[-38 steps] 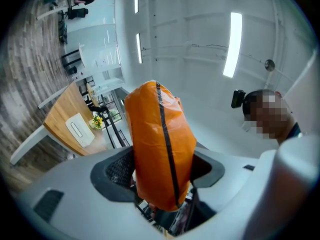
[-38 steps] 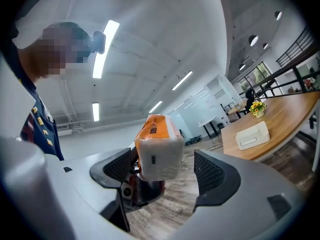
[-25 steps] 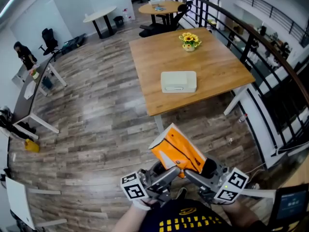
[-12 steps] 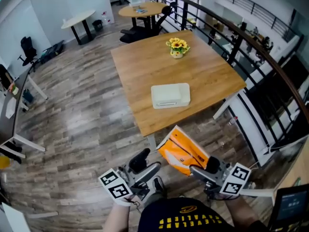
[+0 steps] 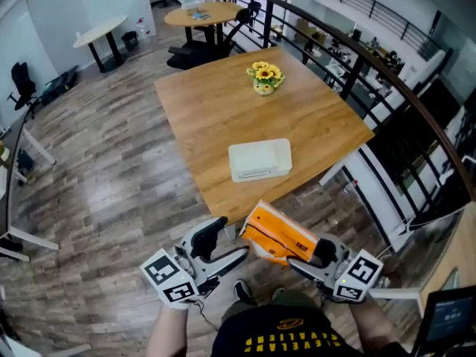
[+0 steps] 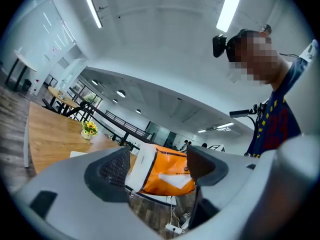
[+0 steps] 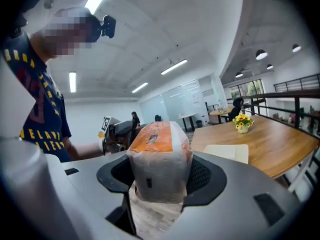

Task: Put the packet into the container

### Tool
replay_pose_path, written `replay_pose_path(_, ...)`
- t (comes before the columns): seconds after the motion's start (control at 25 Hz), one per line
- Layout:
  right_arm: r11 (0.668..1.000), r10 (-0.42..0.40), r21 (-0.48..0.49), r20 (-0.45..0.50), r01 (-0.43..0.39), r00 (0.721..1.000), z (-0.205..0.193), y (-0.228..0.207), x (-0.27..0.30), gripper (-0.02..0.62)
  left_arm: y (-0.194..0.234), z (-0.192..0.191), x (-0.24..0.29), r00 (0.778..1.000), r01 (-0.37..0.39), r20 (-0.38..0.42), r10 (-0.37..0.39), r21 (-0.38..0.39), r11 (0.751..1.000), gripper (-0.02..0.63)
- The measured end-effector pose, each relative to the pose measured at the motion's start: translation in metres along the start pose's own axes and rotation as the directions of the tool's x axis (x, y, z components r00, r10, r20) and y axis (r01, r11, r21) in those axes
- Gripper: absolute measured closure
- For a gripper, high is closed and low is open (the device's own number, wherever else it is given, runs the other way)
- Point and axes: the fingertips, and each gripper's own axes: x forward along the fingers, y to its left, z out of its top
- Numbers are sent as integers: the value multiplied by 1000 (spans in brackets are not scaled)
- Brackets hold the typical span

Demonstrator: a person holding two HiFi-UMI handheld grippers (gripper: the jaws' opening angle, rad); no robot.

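Right gripper view: right gripper point(image 7: 159, 180) clamped on orange-and-clear plastic packet point(image 7: 157, 139), held in air, short of square wooden table point(image 5: 223, 103). Left gripper point(image 5: 223, 242) jaws just been opening, wide, nothing between, beside packet. White rectangular container point(image 5: 259, 160) on table.

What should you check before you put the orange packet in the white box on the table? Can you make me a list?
1. Packet held firmly: ok, the right gripper presses on both its sides.
2. Left gripper out of the way: ok, its jaws have just been opening and its pads are off the packet.
3. Container in reach on the table: ok, it sits near the front edge.
4. Container open: cannot tell, its top looks flat and white.
5. Way clear: ok, the flowers stand behind the container.
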Motion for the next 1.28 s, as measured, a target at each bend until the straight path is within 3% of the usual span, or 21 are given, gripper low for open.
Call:
replay_pose_path(0.2, 988, -8, -154, -32, 3, 999, 10, -22, 11, 327, 28, 2, 23, 997, -42, -61, 36, -100, 994, 262)
replay_pose_path(0.32, 963, 12, -269, -69, -31, 998, 13, -37, 21, 327, 42, 4, 40, 994, -74, -95, 60, -159, 984, 262)
replay_pose_path(0.56, 824, 57, -548, -173, -144, 983, 9, -71, 45, 327, 73, -3, 78, 980, -102, -191, 60, -222, 970, 263)
replay_pose_path(0.72, 783, 138, -583, -177, -216, 975, 17, -99, 57, 327, 100, -9, 98, 959, -194, -251, 135, -228, 954, 266)
replay_pose_path(0.84, 767, 179, -589, -182, -253, 967, 20, -125, 60, 327, 124, -12, 109, 942, -292, -243, 233, -248, 923, 437)
replay_pose_path(0.92, 757, 201, -595, -185, -272, 962, 22, -141, 66, 327, 136, -7, 116, 946, -313, -186, 267, -300, 901, 473)
replay_pose_path(1.04, 735, 222, -608, -202, -300, 954, 26, -159, 75, 325, 150, -2, 122, 941, -337, -113, 318, -342, 877, 494)
replay_pose_path(1.28, 710, 245, -616, -239, -342, 940, 31, -185, 97, 325, 174, 8, 127, 919, -383, -60, 389, -368, 847, 503)
